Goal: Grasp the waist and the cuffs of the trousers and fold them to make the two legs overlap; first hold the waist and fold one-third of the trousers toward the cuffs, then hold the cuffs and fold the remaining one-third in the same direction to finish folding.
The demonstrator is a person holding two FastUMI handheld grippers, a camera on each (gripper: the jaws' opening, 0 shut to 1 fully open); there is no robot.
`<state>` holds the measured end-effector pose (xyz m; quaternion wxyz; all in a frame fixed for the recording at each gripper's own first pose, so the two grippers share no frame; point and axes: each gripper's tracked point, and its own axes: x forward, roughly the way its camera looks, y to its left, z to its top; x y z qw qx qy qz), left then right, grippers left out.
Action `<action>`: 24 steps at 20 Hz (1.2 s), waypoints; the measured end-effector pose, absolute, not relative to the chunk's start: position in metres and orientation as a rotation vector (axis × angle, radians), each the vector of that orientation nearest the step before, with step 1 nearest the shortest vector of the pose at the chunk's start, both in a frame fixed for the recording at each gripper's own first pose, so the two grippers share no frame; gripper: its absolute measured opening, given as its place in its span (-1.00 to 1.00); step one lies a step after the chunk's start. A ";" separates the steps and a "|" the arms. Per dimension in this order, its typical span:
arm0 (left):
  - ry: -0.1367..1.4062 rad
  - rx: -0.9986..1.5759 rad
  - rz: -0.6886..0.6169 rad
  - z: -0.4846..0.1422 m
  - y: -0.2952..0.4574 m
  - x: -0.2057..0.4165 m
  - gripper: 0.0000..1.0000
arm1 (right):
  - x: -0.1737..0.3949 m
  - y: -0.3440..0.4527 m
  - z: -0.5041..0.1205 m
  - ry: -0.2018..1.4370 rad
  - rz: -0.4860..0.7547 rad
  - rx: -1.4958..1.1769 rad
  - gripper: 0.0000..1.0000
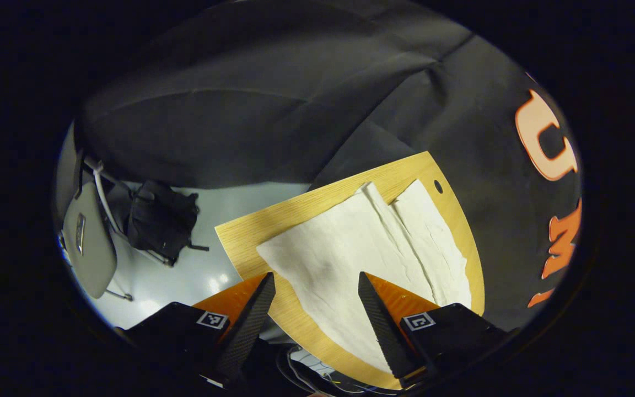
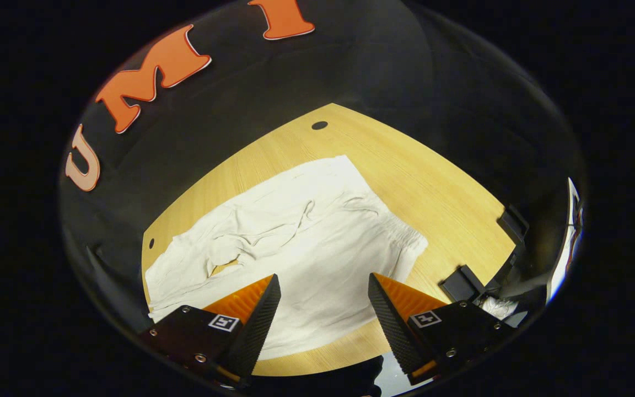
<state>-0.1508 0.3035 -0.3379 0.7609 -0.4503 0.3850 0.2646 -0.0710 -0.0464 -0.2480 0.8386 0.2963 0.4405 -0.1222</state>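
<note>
Trousers (image 2: 301, 248) lie spread flat on the wooden table (image 2: 433, 182), at twelve o'clock beyond both grippers; the left gripper (image 1: 315, 281) and the right gripper (image 2: 323, 284) hover above the cloth, jaws wide, gripping nothing

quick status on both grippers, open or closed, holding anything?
Left gripper: open, holding nothing, above the trousers near the table edge.
Right gripper: open, holding nothing, above the trousers.
</note>
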 end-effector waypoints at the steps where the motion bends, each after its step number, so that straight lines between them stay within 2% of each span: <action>1: 0.855 -1.013 0.581 -0.349 0.314 -0.155 0.99 | -0.073 -0.044 -0.251 0.938 -0.270 0.634 0.93; 5: 0.884 -1.138 0.609 -0.370 0.332 -0.160 0.99 | -0.079 -0.044 -0.259 0.970 -0.297 0.658 0.93; 9: 0.848 -1.202 0.638 -0.376 0.342 -0.147 0.98 | -0.074 -0.058 -0.268 0.985 -0.317 0.718 0.93; 20: 0.876 -1.095 0.619 -0.377 0.322 -0.104 0.96 | -0.073 -0.109 -0.339 1.064 -0.435 0.835 0.93; 24: 0.878 -1.086 0.626 -0.376 0.321 -0.096 0.73 | -0.063 -0.123 -0.364 1.079 -0.504 0.872 0.93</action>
